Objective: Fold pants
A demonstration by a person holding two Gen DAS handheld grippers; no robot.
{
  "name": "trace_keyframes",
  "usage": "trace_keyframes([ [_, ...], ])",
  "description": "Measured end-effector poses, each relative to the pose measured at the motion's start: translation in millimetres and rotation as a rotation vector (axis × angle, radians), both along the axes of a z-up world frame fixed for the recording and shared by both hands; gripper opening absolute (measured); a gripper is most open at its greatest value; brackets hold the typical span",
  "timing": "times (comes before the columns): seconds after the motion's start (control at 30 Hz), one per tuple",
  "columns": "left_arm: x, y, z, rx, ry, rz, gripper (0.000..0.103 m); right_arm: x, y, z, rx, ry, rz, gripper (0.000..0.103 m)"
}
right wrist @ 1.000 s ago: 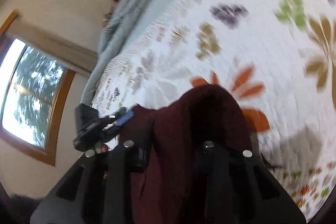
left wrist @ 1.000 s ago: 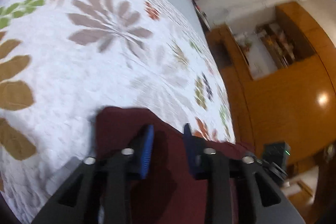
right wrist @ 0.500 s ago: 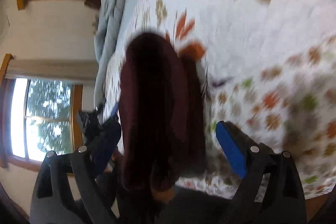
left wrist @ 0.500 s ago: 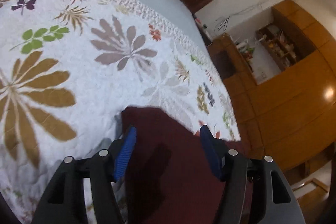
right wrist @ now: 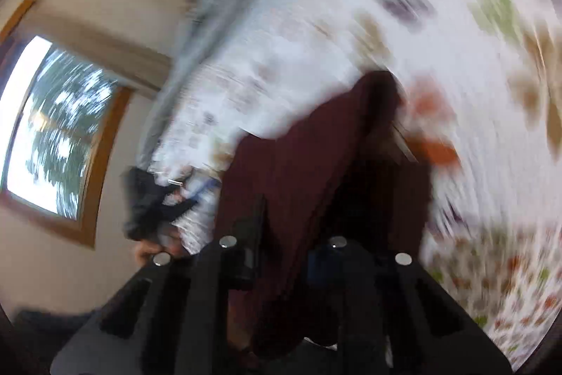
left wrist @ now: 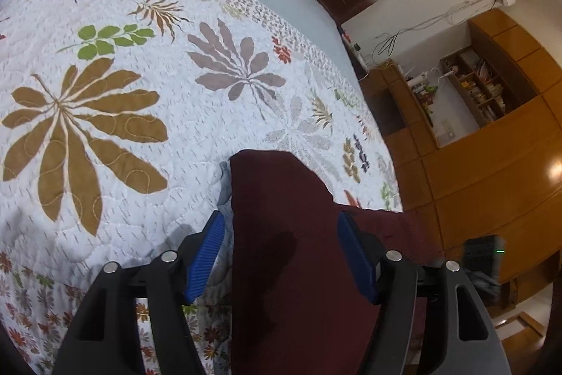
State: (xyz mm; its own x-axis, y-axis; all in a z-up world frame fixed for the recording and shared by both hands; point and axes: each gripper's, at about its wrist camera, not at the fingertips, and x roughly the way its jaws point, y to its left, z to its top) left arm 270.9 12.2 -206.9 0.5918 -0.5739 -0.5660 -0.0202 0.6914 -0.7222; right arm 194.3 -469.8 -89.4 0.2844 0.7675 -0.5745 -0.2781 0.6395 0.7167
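Pants (left wrist: 281, 234), dark maroon, lie at the near edge of the bed on the floral quilt (left wrist: 105, 115), lower centre of the left wrist frame, with the fabric running out of frame at the bottom, probably hanging over the bed edge. Top end is a blunt folded corner pointing toward frame centre; looks like the legs are already stacked into one narrow strip, so a lengthwise fold is probably done and a crosswise fold is left. Left gripper (left wrist: 281, 255) is spread wide, blue pads (left wrist: 205, 255) either side of the strip, holding nothing; left pad sits over bare quilt, right pad over the cloth. Likely reason: it is parked straddling the strip, ready to pin or re-grab the near end. Right wrist frame is badly motion-blurred. There the pants (right wrist: 302, 164) rise from the lower centre toward mid-frame in a bunched ridge, and the right gripper (right wrist: 288, 255) appears clamped on that cloth: fabric fills the gap between the two dark fingers, no open space visible. Judgement only, given the blur. Left gripper (right wrist: 158, 199) shows at mid-left in that view, just beside the cloth. Holding one end pinched while the other hand is free fits lifting that end to carry it over. Risk: stacked layers slipping apart during the swing.
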Motion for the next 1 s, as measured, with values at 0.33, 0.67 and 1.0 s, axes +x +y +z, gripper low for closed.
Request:
trace_keyframes([
  [0.33, 6.1, -1.4, -0.1, 0.000, -0.007, -0.005, 0.067, -13.7, -34.5, -85.5, -0.016, 0.201, -0.138, 0.020],
  [0.67, 39.8, -30.2, 33.1, -0.018, -0.095, -0.120, 0.074, -13.3, -19.0, -60.0, -0.027, 0.159, -0.151, 0.015],
  [1.0, 63.8, -51.3, 0.0, 0.027, -0.012, -0.185, 0.078, -33.3, -46.6, -53.4, -0.062, 0.141, -0.282, 0.044],
])
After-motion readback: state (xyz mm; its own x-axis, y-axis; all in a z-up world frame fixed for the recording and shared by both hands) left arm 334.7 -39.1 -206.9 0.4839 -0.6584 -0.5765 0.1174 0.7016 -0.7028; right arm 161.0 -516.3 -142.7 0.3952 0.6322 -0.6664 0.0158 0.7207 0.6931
